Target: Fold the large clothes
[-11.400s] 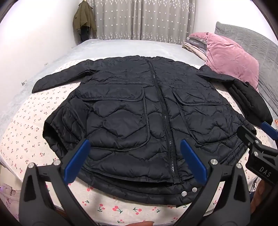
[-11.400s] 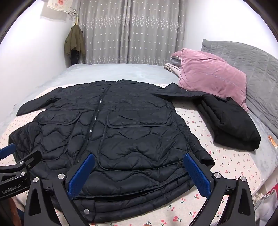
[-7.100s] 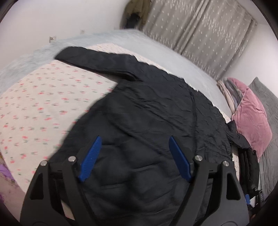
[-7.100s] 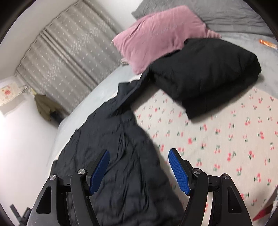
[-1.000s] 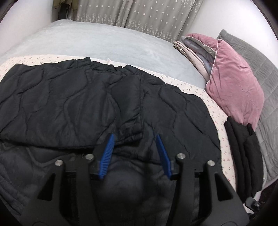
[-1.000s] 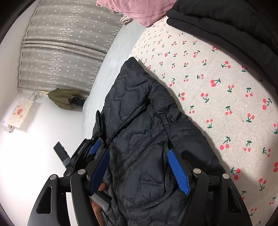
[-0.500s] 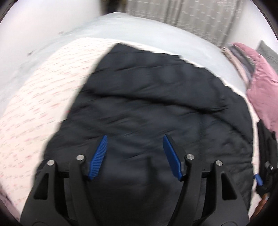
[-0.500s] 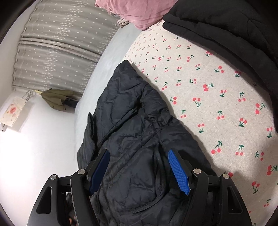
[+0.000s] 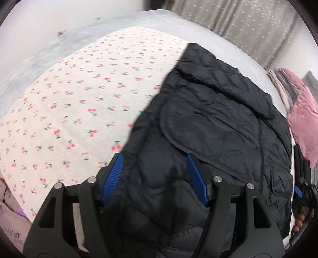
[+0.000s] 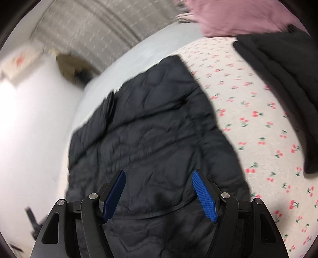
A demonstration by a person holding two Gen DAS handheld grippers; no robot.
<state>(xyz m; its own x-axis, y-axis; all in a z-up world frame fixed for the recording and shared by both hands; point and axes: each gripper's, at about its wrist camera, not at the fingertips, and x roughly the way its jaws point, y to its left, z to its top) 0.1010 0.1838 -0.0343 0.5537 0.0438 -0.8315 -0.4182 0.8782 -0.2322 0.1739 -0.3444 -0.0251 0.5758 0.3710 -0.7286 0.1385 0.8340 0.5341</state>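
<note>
The black quilted jacket point(image 9: 218, 127) lies on the cherry-print sheet point(image 9: 79, 111) with its sleeves folded in over the body, forming a long narrow shape. My left gripper point(image 9: 155, 178) is open and empty, hovering over the jacket's near left edge. In the right wrist view the jacket point(image 10: 151, 127) fills the middle, blurred. My right gripper point(image 10: 159, 196) is open and empty above the jacket's near end, by a pocket flap. The right gripper also shows small at the far right of the left wrist view point(image 9: 302, 192).
A folded black garment point(image 10: 282, 75) lies on the sheet to the right. A pink pillow point(image 10: 228, 15) sits behind it, also seen in the left wrist view point(image 9: 302, 111). Grey bedcover point(image 9: 178, 25), curtains point(image 10: 99, 31) and white wall point(image 10: 29, 119) lie beyond.
Both grippers have swung back toward the jacket's near end. The left view has turned left, showing more bare sheet. The right view has turned, with the jacket more centred. Both stay open.
</note>
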